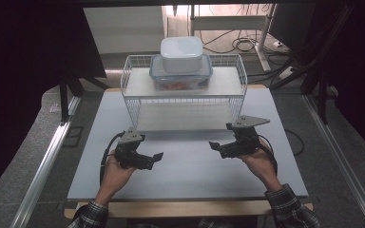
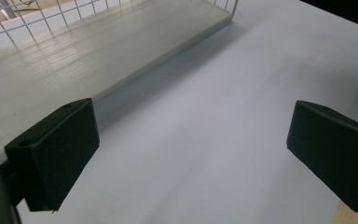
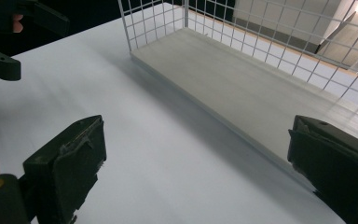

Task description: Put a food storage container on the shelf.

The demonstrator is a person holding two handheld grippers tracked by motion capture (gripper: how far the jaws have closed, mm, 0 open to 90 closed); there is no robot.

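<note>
I'm holding my left hand-held gripper [image 1: 158,156] and right hand-held gripper [image 1: 213,145] wide open and empty, low over the tabletop [image 1: 190,175]. The stacked food containers are sitting on the wire rack's [image 1: 132,66] top shelf: opaque white box [image 1: 181,53] on a clear blue-rimmed one [image 1: 180,80] with something red inside. Risk: I'm reaching up over the rack rail, so clipping it or grabbing off-centre could tip the stack.

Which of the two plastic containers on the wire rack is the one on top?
The smaller opaque white container is on top. It sits on the lid of the larger clear container, which has a blue-rimmed lid, shows something red inside, and rests on the wire rack upper shelf.
</note>
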